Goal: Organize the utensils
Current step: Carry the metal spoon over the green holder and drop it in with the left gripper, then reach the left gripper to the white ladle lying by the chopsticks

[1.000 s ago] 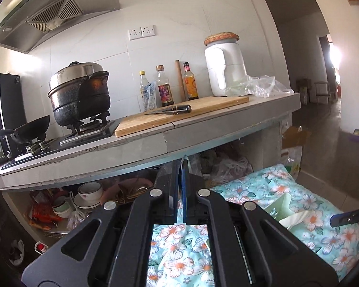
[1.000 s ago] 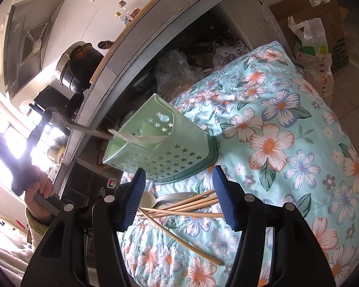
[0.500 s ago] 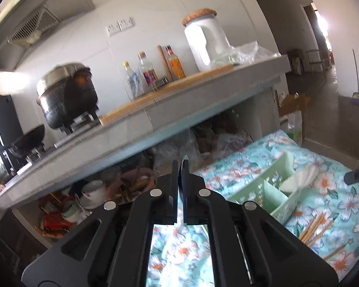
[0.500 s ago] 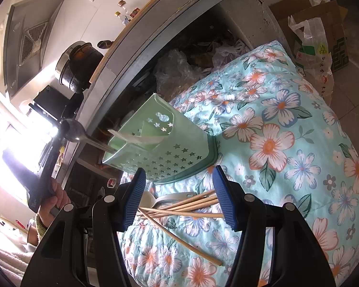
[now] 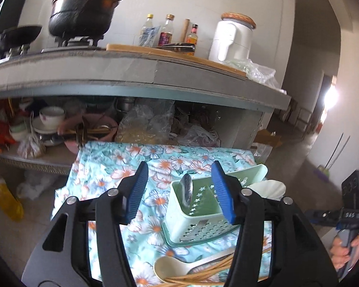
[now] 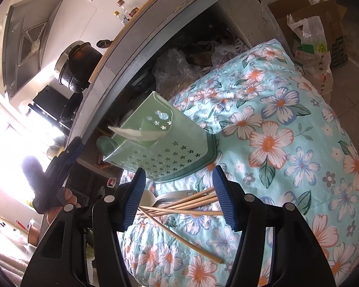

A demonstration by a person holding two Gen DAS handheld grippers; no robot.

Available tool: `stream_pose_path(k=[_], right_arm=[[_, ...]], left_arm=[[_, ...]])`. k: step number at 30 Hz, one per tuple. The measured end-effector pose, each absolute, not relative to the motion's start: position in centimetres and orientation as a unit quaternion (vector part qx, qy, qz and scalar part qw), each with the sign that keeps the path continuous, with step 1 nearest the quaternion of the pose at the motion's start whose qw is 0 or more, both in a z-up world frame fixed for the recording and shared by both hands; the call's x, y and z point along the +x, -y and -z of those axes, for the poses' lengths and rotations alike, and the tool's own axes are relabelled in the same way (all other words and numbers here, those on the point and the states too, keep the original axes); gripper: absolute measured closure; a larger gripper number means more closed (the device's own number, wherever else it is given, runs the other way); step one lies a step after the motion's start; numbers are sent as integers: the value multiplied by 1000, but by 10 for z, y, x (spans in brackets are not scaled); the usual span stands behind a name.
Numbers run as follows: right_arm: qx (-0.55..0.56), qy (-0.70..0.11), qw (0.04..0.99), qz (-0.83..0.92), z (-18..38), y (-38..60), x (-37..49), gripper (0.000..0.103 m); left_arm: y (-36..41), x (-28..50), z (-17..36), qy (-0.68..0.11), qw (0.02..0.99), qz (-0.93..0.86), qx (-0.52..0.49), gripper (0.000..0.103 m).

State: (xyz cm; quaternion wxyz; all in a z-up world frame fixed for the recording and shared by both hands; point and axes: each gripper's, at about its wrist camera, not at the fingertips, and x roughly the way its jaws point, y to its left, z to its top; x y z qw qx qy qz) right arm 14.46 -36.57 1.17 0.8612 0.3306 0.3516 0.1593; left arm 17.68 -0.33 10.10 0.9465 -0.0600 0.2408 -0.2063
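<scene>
Two utensils sit in the pale green perforated plastic caddy point(image 5: 198, 212) mid-table: metal spoon point(image 5: 187, 192), white ladle point(image 5: 266, 189). Left gripper point(image 5: 179, 189) has just sprung open, empty; right gripper point(image 6: 179, 196) gapes over loose bamboo chopsticks point(image 6: 179, 209) near the front edge.

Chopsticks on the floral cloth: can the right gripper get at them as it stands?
Probably yes. The right gripper is open just above the chopsticks, nothing between; the green caddy stands clear behind them.

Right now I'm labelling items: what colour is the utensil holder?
Pale mint green utensil holder with star cutouts, clearest in the right wrist view.
</scene>
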Motion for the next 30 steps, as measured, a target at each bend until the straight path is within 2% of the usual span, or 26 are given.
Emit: stream_pose_path(k=[8, 21, 26, 30], right_arm=[[287, -377, 868, -148, -5, 353, 137, 46], [205, -438, 859, -166, 21, 297, 115, 35], [123, -445, 867, -188, 19, 251, 105, 30], [17, -434, 881, -188, 21, 207, 88, 22]], left_arm=[[-24, 160, -80, -255, 943, 183, -106, 38], [-52, 124, -20, -329, 921, 146, -150, 27], [-66, 111, 6, -360, 908, 129, -172, 22], [-81, 102, 26, -382, 898, 115, -184, 18]])
